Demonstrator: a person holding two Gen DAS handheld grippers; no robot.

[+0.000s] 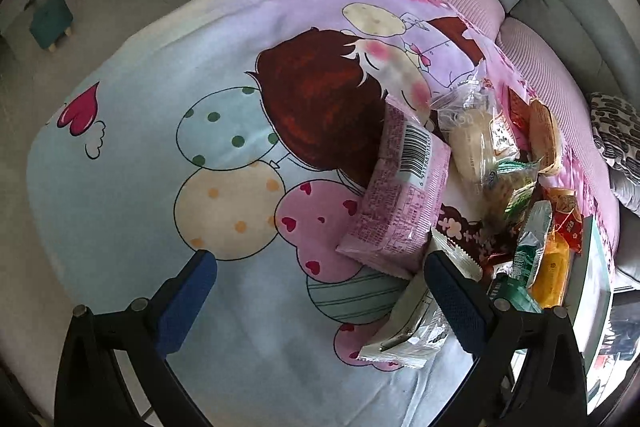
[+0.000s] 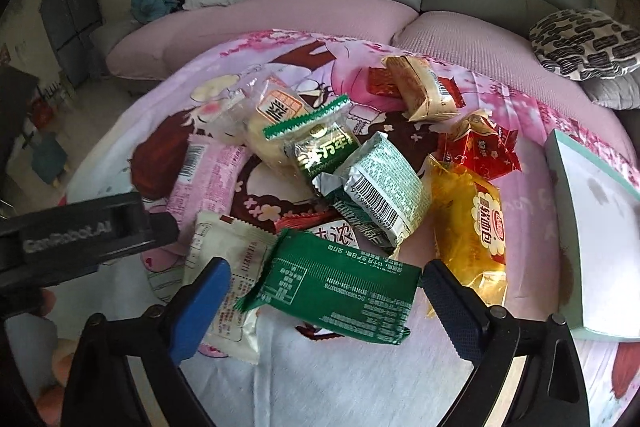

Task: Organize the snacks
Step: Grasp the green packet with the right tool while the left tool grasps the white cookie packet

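Snacks lie heaped on the tabletop (image 2: 360, 367) left of the box (image 2: 592, 227). Right gripper (image 2: 324, 291) fingers gape wide around the green packet (image 2: 340, 291); left gripper (image 1: 320, 291) wide, empty. Packets look light, crinkly, slippery: pinch across the flat middle.

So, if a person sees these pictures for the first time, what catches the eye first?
First the heap of snack packets, with the dark green packet lying right between the open right gripper fingers. Next the cartoon cloth with balloons, under the open left gripper. A pale box sits at the heap's right.
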